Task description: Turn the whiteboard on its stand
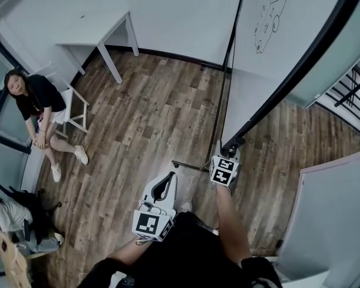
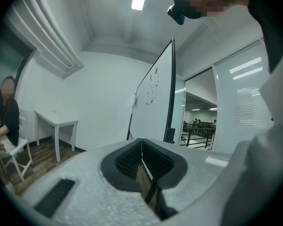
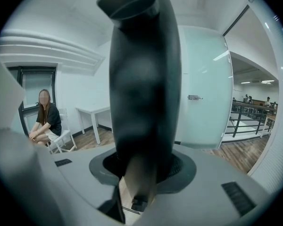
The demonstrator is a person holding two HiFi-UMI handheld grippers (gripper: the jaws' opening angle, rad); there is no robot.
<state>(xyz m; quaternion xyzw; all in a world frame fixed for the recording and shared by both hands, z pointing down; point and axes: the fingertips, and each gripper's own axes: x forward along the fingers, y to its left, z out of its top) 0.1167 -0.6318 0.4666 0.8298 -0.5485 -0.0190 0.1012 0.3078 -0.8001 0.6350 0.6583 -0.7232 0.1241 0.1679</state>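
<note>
Whiteboard [image 1: 261, 65] stands on wood floor [image 1: 150, 119], seen nearly edge-on. Its black frame [image 1: 294, 77] is clamped near the bottom by R hand-held gripper [image 1: 231, 150]. L hand-held gripper [image 1: 165, 185] hangs beside it, jaws shut, empty. Person [image 1: 39, 104] sits on chair by far wall.

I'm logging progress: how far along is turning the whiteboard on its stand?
Done: the right gripper is at the lower edge of the whiteboard. In hand: its jaws are clamped on the black frame; the left gripper is shut, empty, off the board. Left: the swing itself; nothing shows the board turned yet.
</note>
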